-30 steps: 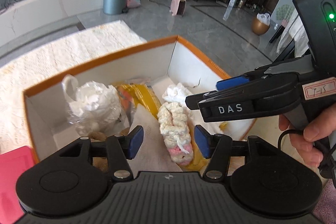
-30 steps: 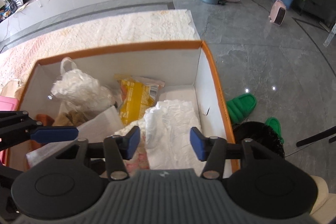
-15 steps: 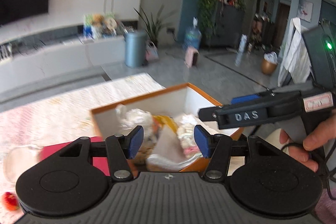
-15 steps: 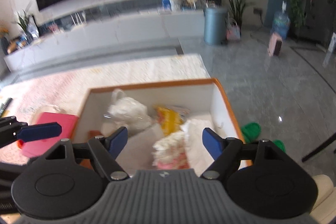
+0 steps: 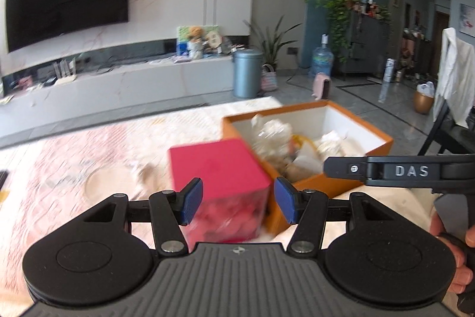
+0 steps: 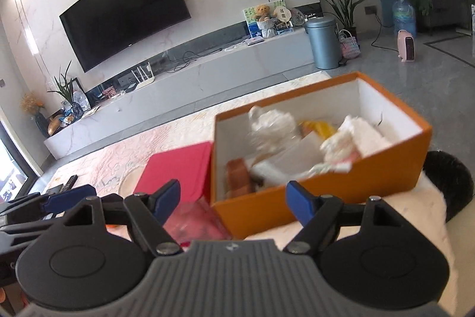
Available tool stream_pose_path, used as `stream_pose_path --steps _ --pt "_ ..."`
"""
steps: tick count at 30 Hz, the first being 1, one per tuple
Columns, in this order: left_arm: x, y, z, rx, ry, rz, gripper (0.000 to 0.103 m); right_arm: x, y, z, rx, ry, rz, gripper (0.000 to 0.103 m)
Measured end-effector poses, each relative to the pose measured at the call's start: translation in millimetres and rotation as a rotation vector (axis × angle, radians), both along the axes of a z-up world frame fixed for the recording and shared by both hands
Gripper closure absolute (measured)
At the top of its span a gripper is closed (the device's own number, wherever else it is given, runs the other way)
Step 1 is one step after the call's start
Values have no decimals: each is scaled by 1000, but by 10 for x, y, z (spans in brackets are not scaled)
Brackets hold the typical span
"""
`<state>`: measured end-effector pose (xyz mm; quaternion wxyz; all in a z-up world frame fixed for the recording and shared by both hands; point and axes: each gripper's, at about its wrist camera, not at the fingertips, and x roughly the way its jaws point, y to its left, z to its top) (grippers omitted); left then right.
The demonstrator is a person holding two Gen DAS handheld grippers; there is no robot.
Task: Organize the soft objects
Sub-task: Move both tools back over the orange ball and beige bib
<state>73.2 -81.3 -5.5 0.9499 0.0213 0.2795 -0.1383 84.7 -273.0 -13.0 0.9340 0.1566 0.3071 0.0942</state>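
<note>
An orange box (image 5: pixel 341 184) with white inner walls stands on the pale patterned cloth; it also shows in the right wrist view (image 6: pixel 341 186). It holds several soft items: a white plastic bag (image 6: pixel 270 125), a yellow packet (image 6: pixel 319 128), white cloth (image 6: pixel 360 135) and a knitted piece. My left gripper (image 5: pixel 237 202) is open and empty, held back from the box over the pink box. My right gripper (image 6: pixel 234 199) is open and empty in front of the orange box's near wall.
A pink box (image 5: pixel 219 168) stands to the left of the orange box, also in the right wrist view (image 6: pixel 178 168). A clear round dish (image 5: pixel 109 183) lies on the cloth. A TV wall, a long low cabinet and a grey bin (image 6: pixel 322 42) stand behind.
Both grippers have pulled up and back from inside the orange box, and the views now look across the room. The right gripper's jaws have opened wider. Nothing was picked up.
</note>
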Motion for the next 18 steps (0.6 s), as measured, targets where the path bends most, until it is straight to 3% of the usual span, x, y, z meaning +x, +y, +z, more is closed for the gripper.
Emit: stream_pose_path --steps 9,18 --pt "-196 403 -183 18 55 64 38 -299 611 -285 -73 16 81 26" --pt "-306 857 -320 -12 97 116 38 -263 1074 -401 -164 20 182 26"
